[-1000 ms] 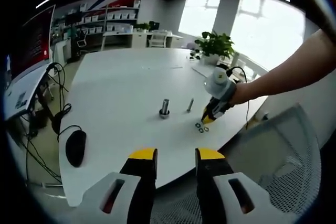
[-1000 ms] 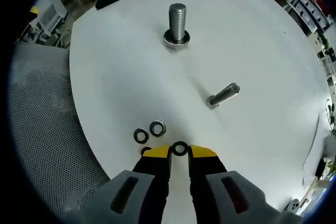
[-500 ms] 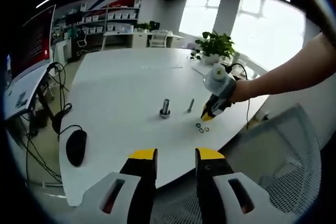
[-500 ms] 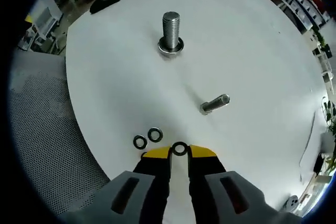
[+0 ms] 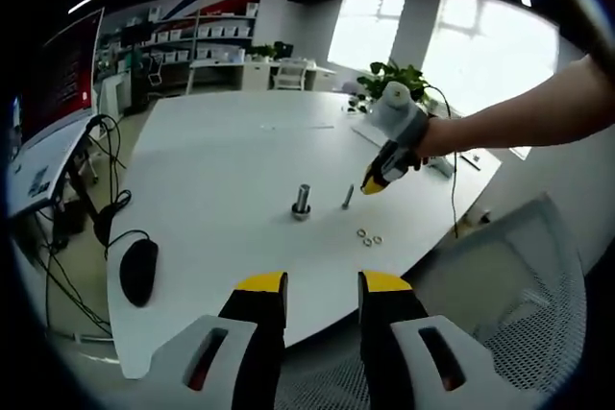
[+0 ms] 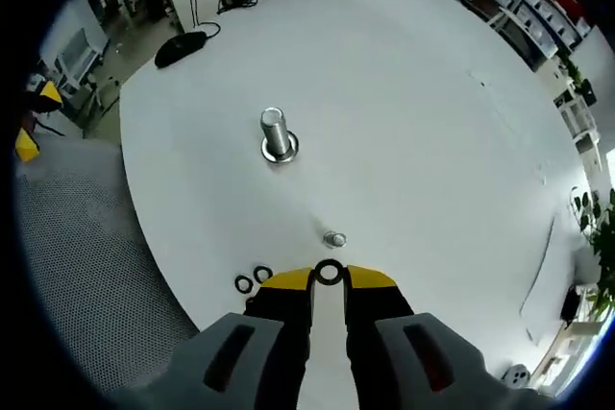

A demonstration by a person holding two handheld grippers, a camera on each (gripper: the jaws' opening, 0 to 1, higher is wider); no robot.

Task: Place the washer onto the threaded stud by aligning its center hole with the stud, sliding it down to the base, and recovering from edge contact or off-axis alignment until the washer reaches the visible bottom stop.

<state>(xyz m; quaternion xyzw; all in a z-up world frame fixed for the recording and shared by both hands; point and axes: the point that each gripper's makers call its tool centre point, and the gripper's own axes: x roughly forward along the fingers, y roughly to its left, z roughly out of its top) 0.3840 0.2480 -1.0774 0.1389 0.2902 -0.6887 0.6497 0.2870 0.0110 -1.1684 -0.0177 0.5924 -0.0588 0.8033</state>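
- Washer (image 6: 329,273) pinched edge-on between the yellow tips of the right gripper (image 6: 329,277), hole facing the camera; same grasp as a second ago.
- Carried well above the white table (image 6: 423,122) now; a second ago the tips sat low, just beside the two loose washers.
- In the left gripper view, right gripper (image 5: 374,184) seen raised above the table, over the lying bolt (image 5: 348,197) and up from its former spot next to the spare washers (image 5: 369,235).
- Upright threaded stud (image 6: 275,133) standing on its base on the table, ahead and left of the held washer; looks smaller and farther than a second ago, as the camera has risen.
- Stud (image 5: 302,201) bare, washer not yet on it.
- Lying bolt (image 6: 333,239) almost directly under the tips, seen end-on, where earlier its full length showed.
- Two spare washers (image 6: 253,279) flat on the table, touching or nearly so, just left of the right gripper's tips.
- Left gripper (image 5: 323,285) held back off the near table edge, jaws apart with a clear gap and nothing between them, unchanged.
- Black mouse (image 5: 138,269) with its cable near the table's left edge, well apart from the stud.
- Person's bare forearm (image 5: 524,127) reaching in from the right behind the right gripper.
- Mesh chair (image 5: 519,324) beside the table.
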